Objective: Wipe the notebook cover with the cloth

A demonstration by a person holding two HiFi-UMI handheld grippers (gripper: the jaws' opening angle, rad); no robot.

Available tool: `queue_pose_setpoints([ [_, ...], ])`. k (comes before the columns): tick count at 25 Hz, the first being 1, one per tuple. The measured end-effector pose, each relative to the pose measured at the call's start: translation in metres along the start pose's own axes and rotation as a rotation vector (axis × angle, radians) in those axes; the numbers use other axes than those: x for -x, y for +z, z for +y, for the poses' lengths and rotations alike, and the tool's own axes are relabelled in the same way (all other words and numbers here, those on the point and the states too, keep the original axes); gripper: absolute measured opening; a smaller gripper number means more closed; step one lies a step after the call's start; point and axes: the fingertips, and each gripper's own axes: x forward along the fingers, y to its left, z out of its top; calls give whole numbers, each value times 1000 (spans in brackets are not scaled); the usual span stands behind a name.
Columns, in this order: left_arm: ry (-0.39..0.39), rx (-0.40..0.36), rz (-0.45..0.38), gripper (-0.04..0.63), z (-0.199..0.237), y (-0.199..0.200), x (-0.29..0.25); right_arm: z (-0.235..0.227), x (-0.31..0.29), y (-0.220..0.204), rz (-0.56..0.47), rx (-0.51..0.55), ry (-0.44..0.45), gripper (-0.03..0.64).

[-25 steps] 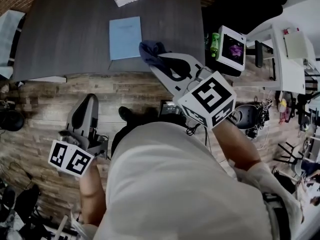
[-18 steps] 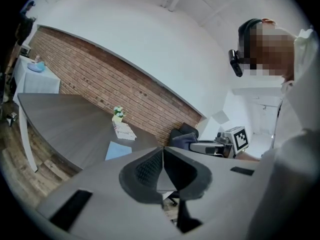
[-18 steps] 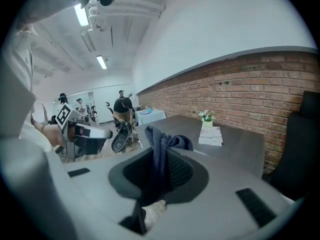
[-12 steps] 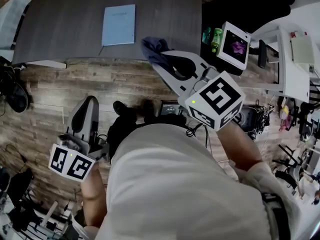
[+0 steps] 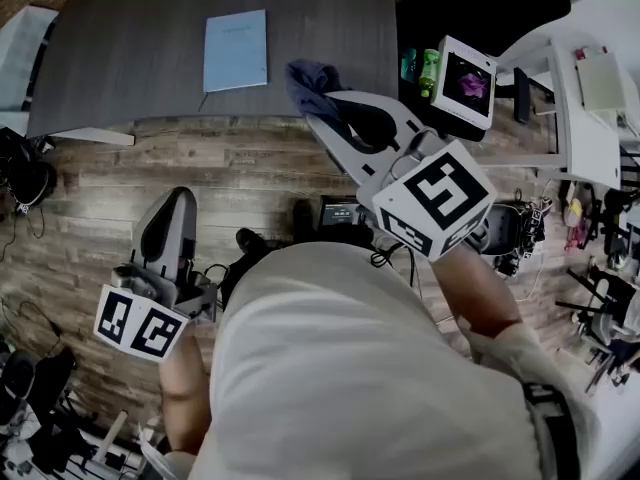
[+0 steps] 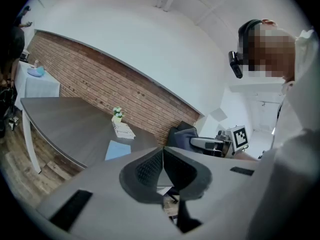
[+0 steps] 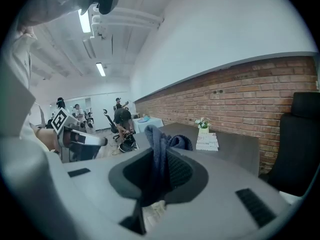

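Our right tongs [image 7: 161, 159] pinch the dark cloth [image 7: 156, 143] above the worktop [image 5: 130, 58] edge. Our left tongs [image 6: 163, 166] are closed on nothing, low over the floor [image 5: 120, 168]. The notebook [image 5: 236, 50] lies flat farther in, apart from both. Unpinned, we judge it may slide under the wipe.

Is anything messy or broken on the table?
No, nothing stands out. The notebook lies flat on the grey table, nothing is spilled, and the cloth is just scrunched between the jaws of the right hand-held gripper.
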Motion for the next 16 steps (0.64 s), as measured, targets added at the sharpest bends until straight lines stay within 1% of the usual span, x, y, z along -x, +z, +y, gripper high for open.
queue_pose_setpoints([
  [6, 11, 16, 7, 15, 22, 4, 20, 15, -15, 9, -14, 1, -15, 64],
  [11, -12, 11, -4, 15, 25, 12, 25, 21, -17, 13, -18, 0, -40, 64],
  [16, -19, 12, -2, 15, 27, 12, 32, 28, -17, 14, -28, 2, -52, 64],
])
